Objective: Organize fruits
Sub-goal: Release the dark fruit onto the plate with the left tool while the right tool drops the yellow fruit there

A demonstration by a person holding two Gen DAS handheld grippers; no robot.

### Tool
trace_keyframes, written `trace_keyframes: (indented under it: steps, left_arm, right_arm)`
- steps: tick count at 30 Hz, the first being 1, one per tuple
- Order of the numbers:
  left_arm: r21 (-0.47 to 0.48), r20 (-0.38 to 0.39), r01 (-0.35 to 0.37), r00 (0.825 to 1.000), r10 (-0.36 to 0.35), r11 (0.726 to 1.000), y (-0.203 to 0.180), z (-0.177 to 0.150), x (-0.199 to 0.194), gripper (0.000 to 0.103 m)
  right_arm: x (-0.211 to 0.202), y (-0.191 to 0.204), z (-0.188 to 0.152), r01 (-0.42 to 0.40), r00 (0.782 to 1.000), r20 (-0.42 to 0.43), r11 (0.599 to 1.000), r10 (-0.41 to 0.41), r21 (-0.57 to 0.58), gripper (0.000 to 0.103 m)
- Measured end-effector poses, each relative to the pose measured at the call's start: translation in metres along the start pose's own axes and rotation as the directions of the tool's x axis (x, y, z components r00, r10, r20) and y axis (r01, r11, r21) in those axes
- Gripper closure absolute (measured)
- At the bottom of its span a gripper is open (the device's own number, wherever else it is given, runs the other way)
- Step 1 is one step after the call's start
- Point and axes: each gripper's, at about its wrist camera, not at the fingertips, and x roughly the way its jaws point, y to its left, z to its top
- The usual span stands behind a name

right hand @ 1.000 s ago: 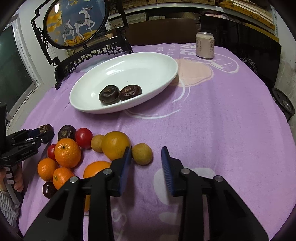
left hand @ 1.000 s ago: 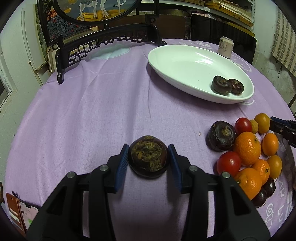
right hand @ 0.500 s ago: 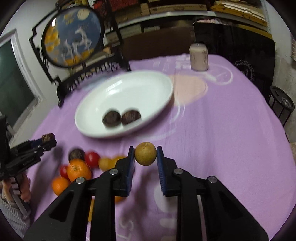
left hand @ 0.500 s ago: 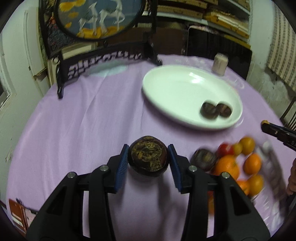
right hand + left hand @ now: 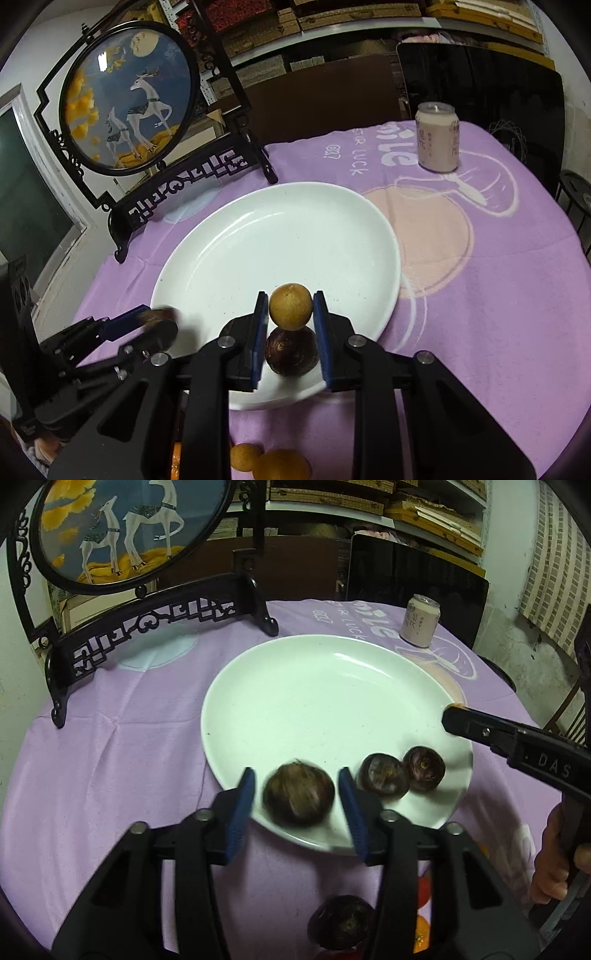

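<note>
left tool (image 5: 297, 805) gapes over plate (image 5: 314, 701); right tool (image 5: 290, 325) pinches longan (image 5: 290, 305).

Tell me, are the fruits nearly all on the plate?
Not yet. Two dark fruits lie on the white plate. The left gripper is open around a third dark fruit over it; the right gripper holds a tan fruit above it. Another dark fruit and orange fruits wait on the cloth.
</note>
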Motion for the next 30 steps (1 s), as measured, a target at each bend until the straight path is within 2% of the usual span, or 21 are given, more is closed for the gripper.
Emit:
trace_keyframes:
  steps: [1,3,7,10,16,19,24,30]
  left_arm:
    - [0.004,0.007,-0.01,1.0,0.01,1.0,0.001,-0.001,0.0,0.047]
    - [-0.004,0.008,-0.014,1.0,0.014,1.0,0.003,-0.002,-0.001,0.045]
    - [-0.013,0.01,-0.022,1.0,0.022,1.0,0.006,-0.009,-0.008,0.043]
    - [-0.005,0.015,-0.037,0.999,0.038,0.999,0.006,-0.019,-0.016,0.035]
    - [0.042,0.0,-0.036,0.999,0.036,0.998,0.002,-0.048,-0.036,0.034]
    - [0.061,0.009,-0.031,0.999,0.031,0.998,-0.001,-0.059,-0.047,0.023]
    - [0.079,-0.007,-0.001,1.0,0.002,0.997,-0.006,-0.065,-0.045,0.023]
    - [0.074,-0.051,-0.005,0.999,0.009,0.997,-0.006,-0.067,-0.027,0.023]
  right_arm:
    - [-0.001,-0.002,0.0,-0.003,1.0,0.001,1.0,0.003,0.002,0.058]
    - [-0.006,-0.004,-0.002,0.013,1.0,0.028,1.0,-0.013,0.012,0.048]
    - [-0.017,-0.006,-0.006,-0.003,0.999,0.038,1.0,0.003,0.02,0.048]
    - [-0.022,-0.008,-0.016,0.007,1.0,0.02,1.0,-0.007,0.022,0.048]
    - [-0.038,-0.01,-0.043,0.016,1.0,-0.006,0.999,-0.016,0.032,0.043]
    - [-0.047,-0.012,-0.053,0.022,1.0,-0.001,0.999,-0.022,0.031,0.038]
    - [-0.055,-0.013,-0.059,0.03,1.0,-0.001,0.999,-0.03,0.031,0.034]
    - [-0.055,-0.011,-0.059,0.029,1.0,-0.002,0.999,-0.028,0.026,0.034]
